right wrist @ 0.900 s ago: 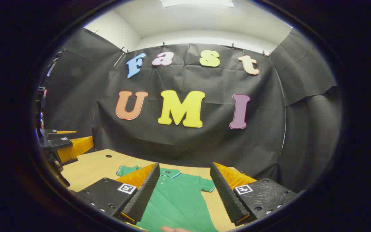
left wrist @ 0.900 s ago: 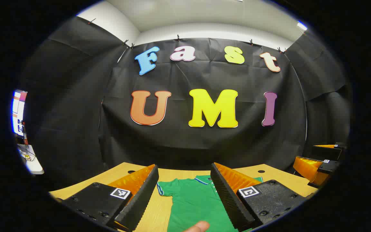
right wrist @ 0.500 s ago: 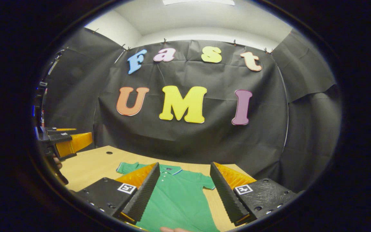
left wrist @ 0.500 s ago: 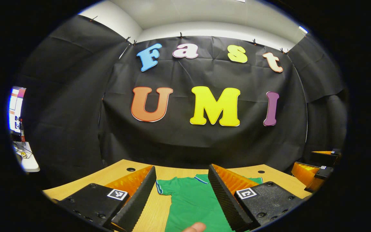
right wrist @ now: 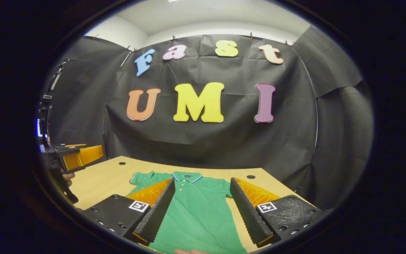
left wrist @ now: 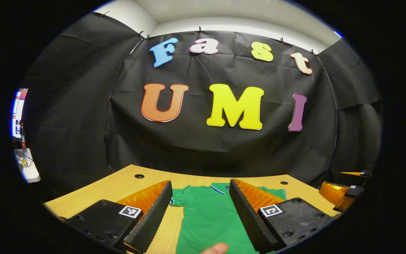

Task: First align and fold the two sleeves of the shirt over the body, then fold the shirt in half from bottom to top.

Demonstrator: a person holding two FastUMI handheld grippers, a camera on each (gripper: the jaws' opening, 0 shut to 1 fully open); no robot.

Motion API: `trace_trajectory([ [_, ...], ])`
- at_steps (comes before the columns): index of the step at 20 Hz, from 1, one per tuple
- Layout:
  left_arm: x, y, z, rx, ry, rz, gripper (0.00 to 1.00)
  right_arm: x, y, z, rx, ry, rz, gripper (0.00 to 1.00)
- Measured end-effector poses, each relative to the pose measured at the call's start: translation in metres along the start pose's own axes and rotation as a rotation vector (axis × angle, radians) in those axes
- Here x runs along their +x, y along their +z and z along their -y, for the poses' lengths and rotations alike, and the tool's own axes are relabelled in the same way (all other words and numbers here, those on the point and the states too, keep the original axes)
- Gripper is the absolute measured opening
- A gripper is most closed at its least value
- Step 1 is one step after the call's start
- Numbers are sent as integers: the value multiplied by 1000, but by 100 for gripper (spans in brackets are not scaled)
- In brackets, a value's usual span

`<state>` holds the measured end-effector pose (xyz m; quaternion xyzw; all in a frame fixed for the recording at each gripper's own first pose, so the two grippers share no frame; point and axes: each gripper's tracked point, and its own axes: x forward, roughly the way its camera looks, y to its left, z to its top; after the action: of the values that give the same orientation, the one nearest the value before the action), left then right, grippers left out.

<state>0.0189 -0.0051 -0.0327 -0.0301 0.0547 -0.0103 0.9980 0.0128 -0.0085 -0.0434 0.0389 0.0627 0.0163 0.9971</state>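
Note:
A green polo shirt (left wrist: 206, 217) lies flat on the wooden table (left wrist: 118, 187), collar toward the far wall and both short sleeves spread out. In the left gripper view my left gripper (left wrist: 200, 185) hovers open over the shirt's left half, nothing between its fingers; a fingertip (left wrist: 215, 248) shows at the bottom edge. In the right gripper view the shirt (right wrist: 196, 208) sits centred between the fingers of my open right gripper (right wrist: 202, 181), which is above it. The left gripper (right wrist: 78, 157) shows far left with a hand (right wrist: 67, 176); the right gripper (left wrist: 344, 192) shows far right.
The table (right wrist: 97, 180) has small round holes near its back corners (left wrist: 139, 176) (right wrist: 251, 176). The black cloth wall stands right behind the table's far edge. A lit gap with a white desk (left wrist: 25, 165) shows at the far left.
Both grippers have tipped downward a little, so more of the table and shirt shows. The right gripper has swung so the shirt sits centred between its fingers. Both stay open.

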Motion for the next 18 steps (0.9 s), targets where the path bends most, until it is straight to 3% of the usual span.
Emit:
trace_trajectory([
  [3,-2,-1,10,-1,-37,1,100,1,-1,0,24,18,-6,95],
  [9,3,-10,11,-5,-39,-25,100,27,-8,15,27,-14,-45,96],
  [18,5,-16,18,6,-54,-42,100,123,-18,37,6,-54,-113,95],
])
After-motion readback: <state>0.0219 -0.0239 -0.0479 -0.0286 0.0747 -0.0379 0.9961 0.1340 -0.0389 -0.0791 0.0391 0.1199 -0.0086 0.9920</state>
